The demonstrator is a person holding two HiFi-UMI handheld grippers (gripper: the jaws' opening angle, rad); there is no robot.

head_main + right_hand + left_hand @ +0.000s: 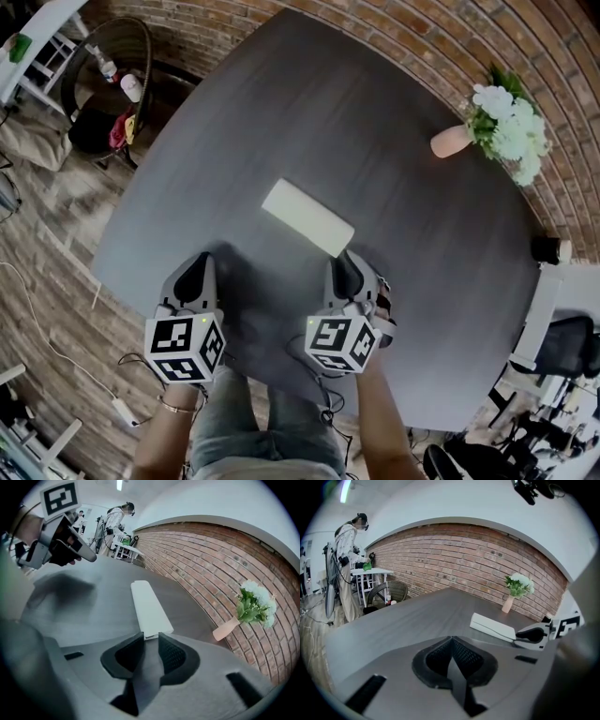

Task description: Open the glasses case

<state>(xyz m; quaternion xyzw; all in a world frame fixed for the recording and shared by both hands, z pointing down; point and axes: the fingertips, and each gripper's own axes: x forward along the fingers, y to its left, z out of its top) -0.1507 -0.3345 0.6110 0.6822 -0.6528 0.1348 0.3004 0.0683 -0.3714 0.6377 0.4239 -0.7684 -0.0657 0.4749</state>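
Observation:
A closed white glasses case [305, 216] [492, 626] [147, 604] lies slantwise on the dark round table [375, 112]. My right gripper [345, 261] [151, 637] is at the case's near end. Its jaws stand a little apart, and the end edge of the case sits right at their mouth; I see no pad pressing on it. My left gripper [199, 267] [451, 641] hovers over bare table to the left of the case, jaws closed to a point with nothing in them. Each gripper also shows in the other's view: the right gripper [532, 633] and the left gripper [86, 555].
A pink vase with white flowers [450, 141] [507, 604] [225, 629] stands at the table's far right, near the brick wall. A wicker chair [112, 84] is beyond the table's far left edge. A person [347, 564] stands at a white table in the background.

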